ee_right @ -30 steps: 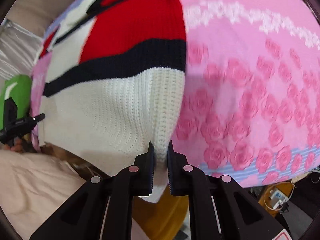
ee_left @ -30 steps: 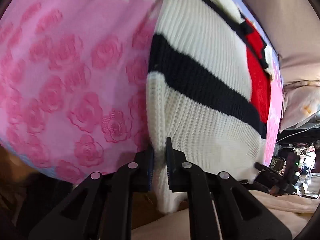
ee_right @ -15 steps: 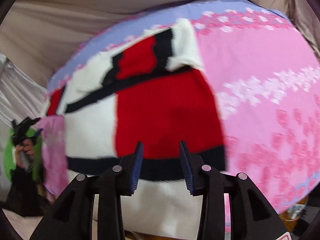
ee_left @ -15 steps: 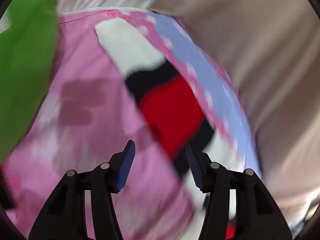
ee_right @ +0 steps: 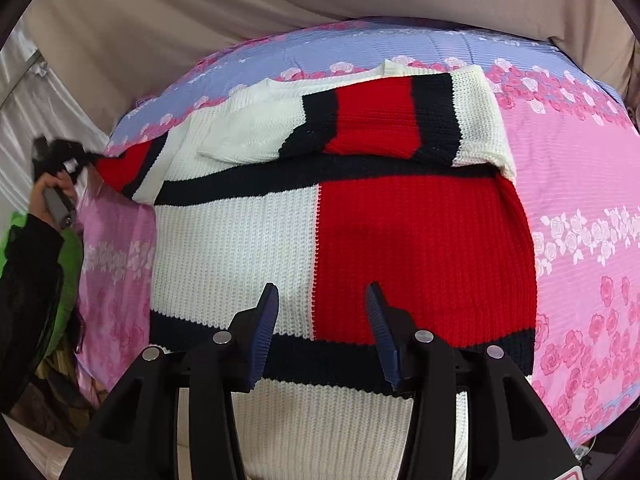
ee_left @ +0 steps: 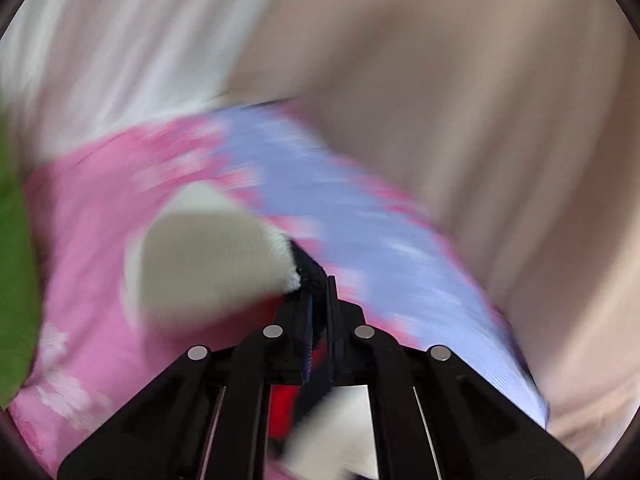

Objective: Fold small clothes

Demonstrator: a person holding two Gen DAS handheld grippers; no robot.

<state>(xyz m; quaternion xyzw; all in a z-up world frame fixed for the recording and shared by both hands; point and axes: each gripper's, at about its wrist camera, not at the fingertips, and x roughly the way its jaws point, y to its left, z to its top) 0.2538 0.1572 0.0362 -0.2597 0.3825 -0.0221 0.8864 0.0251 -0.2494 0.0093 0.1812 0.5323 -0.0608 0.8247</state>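
A knit sweater (ee_right: 400,240) in white, red and black blocks lies on a pink and lilac rose-print bedspread (ee_right: 580,200). Its right sleeve (ee_right: 380,128) is folded across the chest. My right gripper (ee_right: 322,312) is open and empty just above the sweater's lower body. My left gripper (ee_left: 318,304) is shut on the black band of the left sleeve (ee_left: 208,248), seen blurred in the left wrist view. In the right wrist view the left gripper (ee_right: 86,156) holds that sleeve (ee_right: 128,168) at the sweater's far left.
Beige fabric (ee_right: 180,20) rises behind the bed. A green cloth (ee_right: 68,272) lies off the bed's left edge, and shows in the left wrist view (ee_left: 12,280). The bedspread's front edge falls away at lower right.
Both grippers let go of the sweater's hem. The right one opened and rose over the body. The left one swung to the far left, opened, then shut on the sleeve.
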